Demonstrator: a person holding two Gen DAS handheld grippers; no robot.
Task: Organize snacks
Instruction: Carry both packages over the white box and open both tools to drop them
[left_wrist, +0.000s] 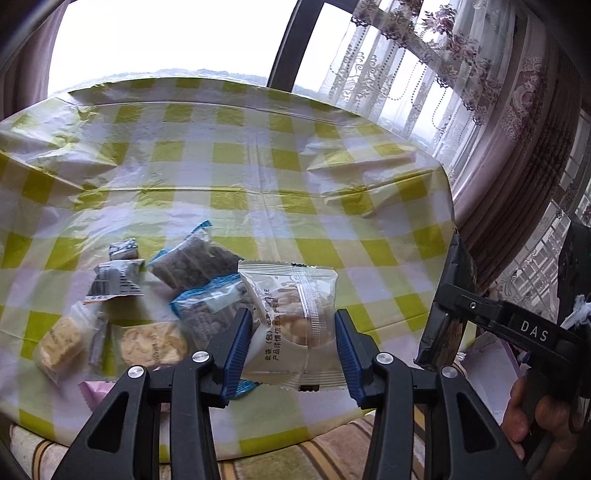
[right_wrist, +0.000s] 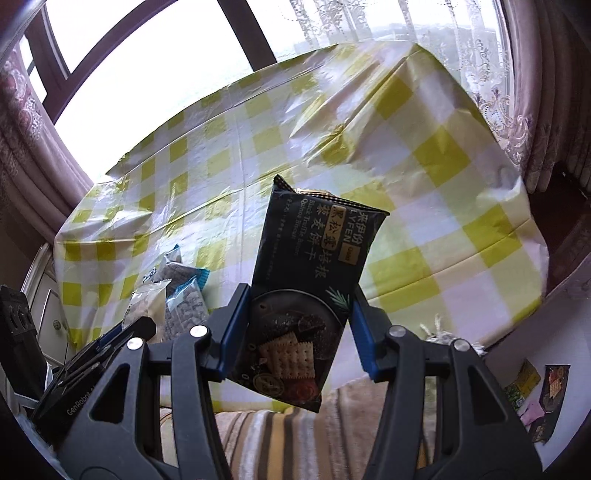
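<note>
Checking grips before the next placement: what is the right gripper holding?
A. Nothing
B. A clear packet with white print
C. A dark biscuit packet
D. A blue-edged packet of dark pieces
C: in the right wrist view the right gripper's blue pads press both sides of the dark biscuit packet, held up above the checked tablecloth.

Table: covered by a creased yellow-green and white check cloth, standing by the window.
Window: wide panes with a dark frame; bright, washed-out daylight outside.
Curtains: sheer lace with flower patterns, and heavier mauve drapes at the side.
Front edge: a striped blanket below the table.
</note>
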